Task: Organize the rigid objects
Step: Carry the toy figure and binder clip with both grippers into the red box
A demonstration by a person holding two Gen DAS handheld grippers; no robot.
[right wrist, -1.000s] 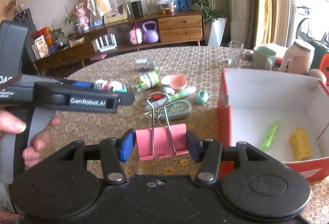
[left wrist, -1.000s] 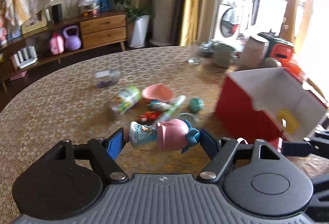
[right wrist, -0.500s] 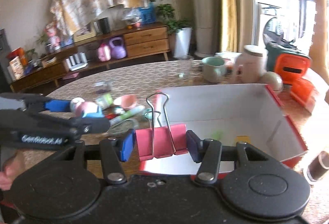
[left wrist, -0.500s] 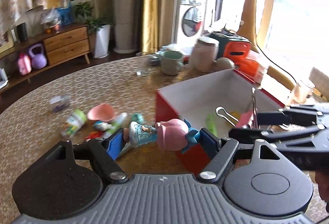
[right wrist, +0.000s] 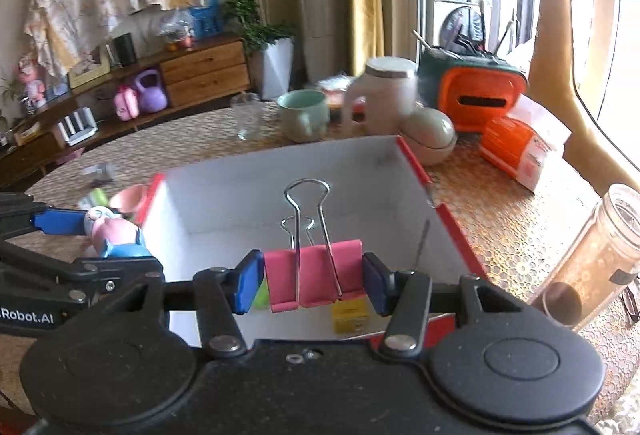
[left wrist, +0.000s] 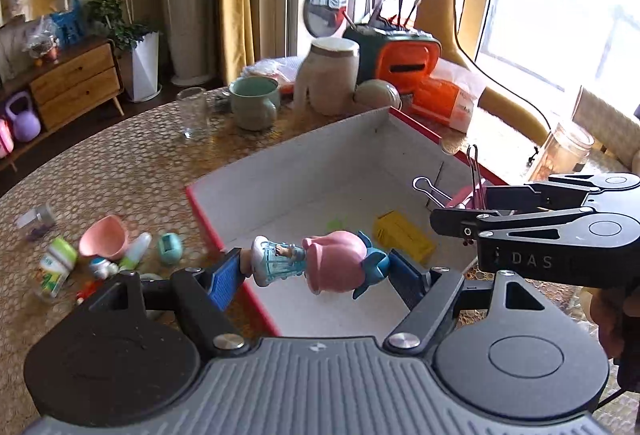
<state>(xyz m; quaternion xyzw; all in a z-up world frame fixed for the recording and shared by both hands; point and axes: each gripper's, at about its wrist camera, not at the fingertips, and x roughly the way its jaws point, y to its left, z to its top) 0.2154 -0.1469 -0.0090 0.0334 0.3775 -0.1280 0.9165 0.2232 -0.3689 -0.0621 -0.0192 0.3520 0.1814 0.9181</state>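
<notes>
A small toy figure (left wrist: 316, 267) in pink and light blue is clamped sideways between the blue pads of the left gripper (left wrist: 316, 269), one pad pressed against each of its ends. It is held above the near left corner of the red box (left wrist: 208, 211), over the box's white inside. A pink binder clip (right wrist: 314, 277) is gripped by the right gripper (right wrist: 314, 281), its body squeezed between the two pads and its wire handles pointed up and away from the camera. The clip is also held over the open box, nearer the right wall, and it is seen from the left wrist view beside the toy figure, the two apart.

On the white floor of the box a yellow block (left wrist: 404, 235) is seen lying, with a green piece (left wrist: 334, 225) near it.

To the left of the box, on the patterned table (left wrist: 120, 163), a pink bowl (left wrist: 104, 243), a small bottle (left wrist: 56, 269) on its side and a teal piece (left wrist: 170, 249) are left among other small items. Behind the box a green mug (left wrist: 254, 103), a clear glass (left wrist: 194, 113) and a beige jar (left wrist: 328, 75) are set.
</notes>
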